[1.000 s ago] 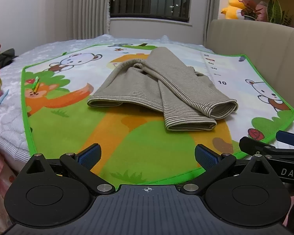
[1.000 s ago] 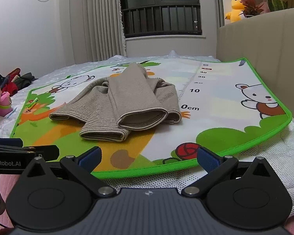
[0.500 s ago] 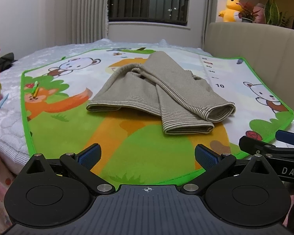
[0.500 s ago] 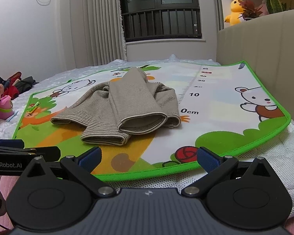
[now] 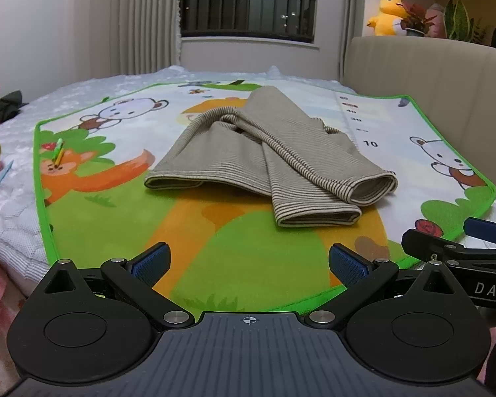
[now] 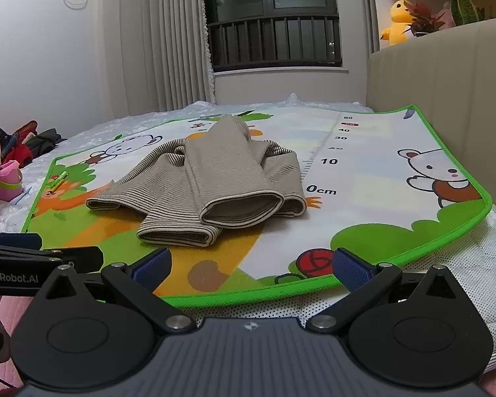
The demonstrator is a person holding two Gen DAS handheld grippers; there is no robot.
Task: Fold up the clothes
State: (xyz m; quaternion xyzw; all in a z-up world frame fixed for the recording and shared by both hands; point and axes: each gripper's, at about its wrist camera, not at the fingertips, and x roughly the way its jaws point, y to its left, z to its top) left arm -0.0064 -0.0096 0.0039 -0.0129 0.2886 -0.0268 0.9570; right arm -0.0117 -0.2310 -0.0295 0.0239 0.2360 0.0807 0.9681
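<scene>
A beige striped garment [image 5: 261, 158] [image 6: 215, 178] lies folded in layers on a cartoon play mat [image 5: 115, 218] [image 6: 380, 178] spread over a bed. Its cuffs and hem point toward me. My left gripper [image 5: 249, 263] is open, held back over the mat's near edge with nothing between its blue pads. My right gripper [image 6: 251, 264] is also open and empty, just short of the mat's green border. Each gripper shows at the edge of the other's view: the right one [image 5: 473, 235] and the left one [image 6: 20, 248].
A beige padded headboard [image 5: 430, 76] runs along the right side. Pink toys [image 6: 6, 178] and dark clothes [image 6: 33, 139] sit at the far left of the bed. A yellow plush duck [image 5: 387, 10] and plants stand on the shelf above the headboard.
Both grippers have drawn back slightly and tilted up, so the garment sits a little lower in both views. The garment has not moved. Both stay open.
</scene>
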